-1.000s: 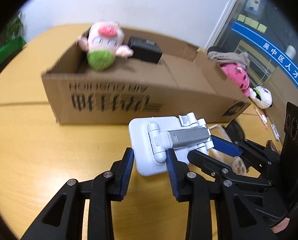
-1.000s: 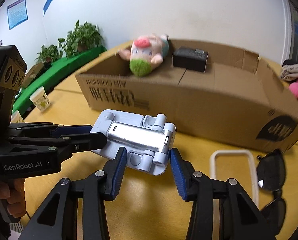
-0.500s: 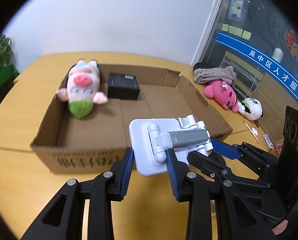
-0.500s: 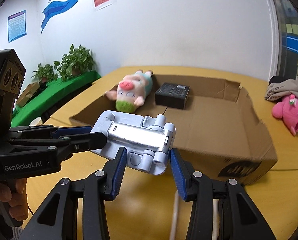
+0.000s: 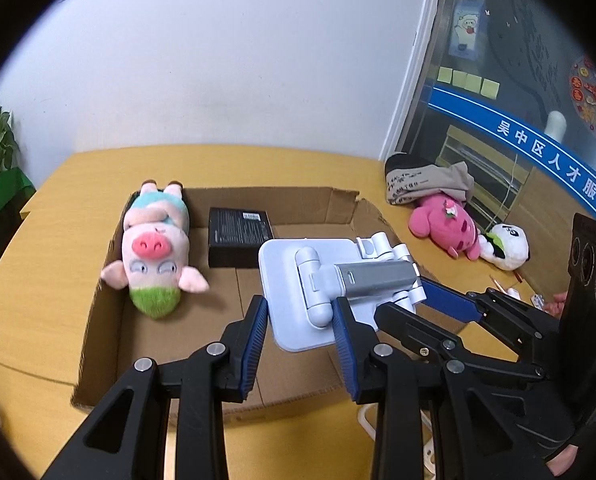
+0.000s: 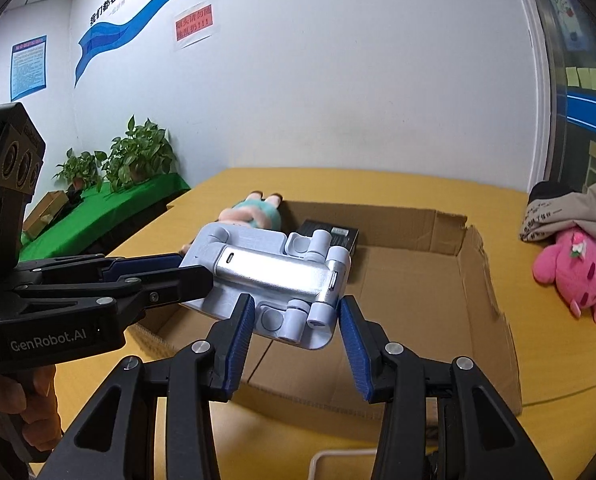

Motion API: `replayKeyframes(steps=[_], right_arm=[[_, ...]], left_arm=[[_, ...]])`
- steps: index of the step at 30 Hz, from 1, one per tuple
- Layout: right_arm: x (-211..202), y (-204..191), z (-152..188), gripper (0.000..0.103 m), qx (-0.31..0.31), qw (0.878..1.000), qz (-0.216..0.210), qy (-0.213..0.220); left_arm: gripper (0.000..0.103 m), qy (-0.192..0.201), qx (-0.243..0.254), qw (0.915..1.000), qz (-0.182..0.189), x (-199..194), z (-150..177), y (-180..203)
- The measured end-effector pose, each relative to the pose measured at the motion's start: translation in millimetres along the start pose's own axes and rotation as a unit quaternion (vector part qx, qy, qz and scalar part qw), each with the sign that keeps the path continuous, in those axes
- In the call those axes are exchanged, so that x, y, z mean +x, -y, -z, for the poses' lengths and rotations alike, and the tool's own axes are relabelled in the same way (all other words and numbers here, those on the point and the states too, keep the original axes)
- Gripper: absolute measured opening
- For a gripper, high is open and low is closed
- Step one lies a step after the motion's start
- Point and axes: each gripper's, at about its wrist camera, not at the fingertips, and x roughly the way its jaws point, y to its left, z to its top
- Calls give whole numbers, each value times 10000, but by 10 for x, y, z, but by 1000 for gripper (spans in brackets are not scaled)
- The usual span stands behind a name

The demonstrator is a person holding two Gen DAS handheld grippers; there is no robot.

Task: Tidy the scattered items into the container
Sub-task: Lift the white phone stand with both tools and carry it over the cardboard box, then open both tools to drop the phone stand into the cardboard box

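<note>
The cardboard box (image 5: 106, 320) sat side-on and higher in view a second ago; its open floor now lies below both grippers. Inside it, against the far wall, lie the pig plush (image 5: 154, 252) and black case (image 5: 238, 236). Over the box's near edge, the white folding stand (image 5: 318, 284) is clamped by left gripper (image 5: 300, 332) and right gripper (image 6: 296, 332) as before

Yellow wooden desk (image 5: 58, 184). On it: open cardboard box (image 5: 110, 320); at the far right corner a grey folded garment (image 5: 426, 180), pink plush (image 5: 446, 224), panda plush (image 5: 506, 246).
</note>
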Motion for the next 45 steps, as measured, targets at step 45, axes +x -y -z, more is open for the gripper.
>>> replayKeyframes(steps=[45], right_arm=[[1823,-648,309,44,322,9787,-582,-1941]], left_arm=[[32,-1671,-531,9790,-1043,724,371,-1270]])
